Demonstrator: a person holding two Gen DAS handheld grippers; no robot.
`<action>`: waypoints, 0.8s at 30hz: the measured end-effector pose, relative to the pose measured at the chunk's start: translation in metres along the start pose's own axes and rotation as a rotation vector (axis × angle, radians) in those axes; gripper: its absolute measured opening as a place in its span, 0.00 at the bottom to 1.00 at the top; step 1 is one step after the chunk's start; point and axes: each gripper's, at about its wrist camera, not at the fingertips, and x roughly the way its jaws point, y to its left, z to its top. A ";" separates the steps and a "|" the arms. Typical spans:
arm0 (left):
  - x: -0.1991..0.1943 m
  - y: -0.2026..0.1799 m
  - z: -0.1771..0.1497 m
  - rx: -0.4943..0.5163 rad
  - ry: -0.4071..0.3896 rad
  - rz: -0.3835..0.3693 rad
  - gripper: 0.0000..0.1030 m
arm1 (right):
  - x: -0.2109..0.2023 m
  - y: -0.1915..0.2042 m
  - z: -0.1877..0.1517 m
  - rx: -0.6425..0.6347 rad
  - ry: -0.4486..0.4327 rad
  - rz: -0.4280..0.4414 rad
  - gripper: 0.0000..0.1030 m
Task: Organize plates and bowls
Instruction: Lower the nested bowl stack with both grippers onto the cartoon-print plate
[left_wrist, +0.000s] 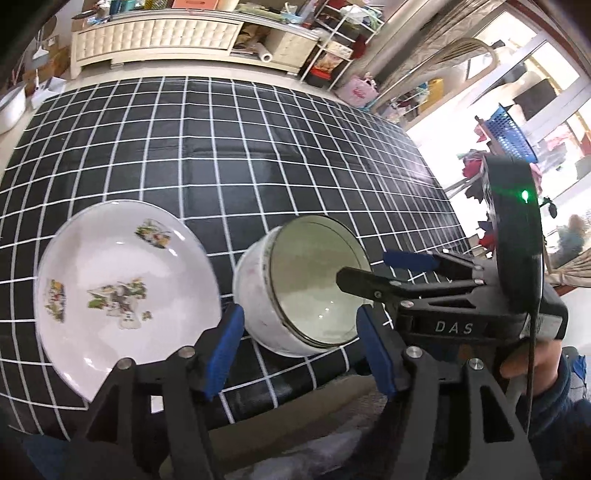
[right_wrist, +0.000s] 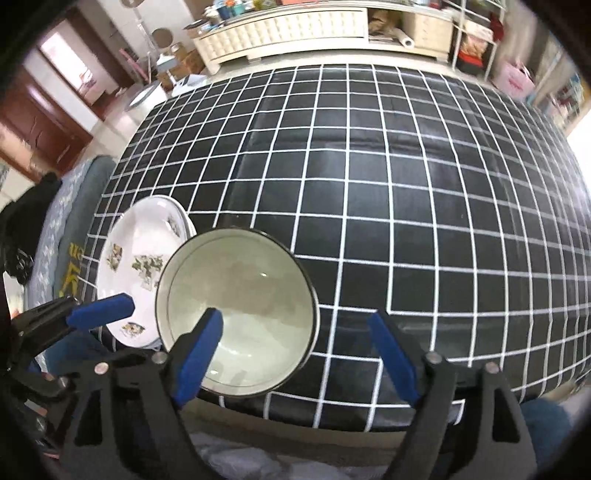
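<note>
The empty bowl (right_wrist: 236, 312) stands beside the flowered plate (left_wrist: 122, 288); both grippers (left_wrist: 299, 345) (right_wrist: 295, 360) are wide open, holding nothing.

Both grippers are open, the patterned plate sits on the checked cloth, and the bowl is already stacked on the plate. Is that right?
Not quite. The bowl is not on the plate; the right wrist view shows it beside the plate, over the checked cloth, with one finger of the open right gripper inside its rim. The left gripper is open too, and the plate does sit on the cloth.
</note>
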 end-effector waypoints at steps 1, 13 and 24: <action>0.004 0.001 -0.002 -0.008 0.005 -0.005 0.59 | 0.001 -0.001 0.000 -0.020 -0.002 -0.016 0.84; 0.040 0.012 -0.006 -0.048 0.074 0.016 0.59 | 0.031 -0.009 0.001 -0.046 0.068 -0.016 0.84; 0.056 0.026 -0.002 -0.076 0.113 0.017 0.59 | 0.051 -0.022 0.006 0.014 0.136 0.027 0.84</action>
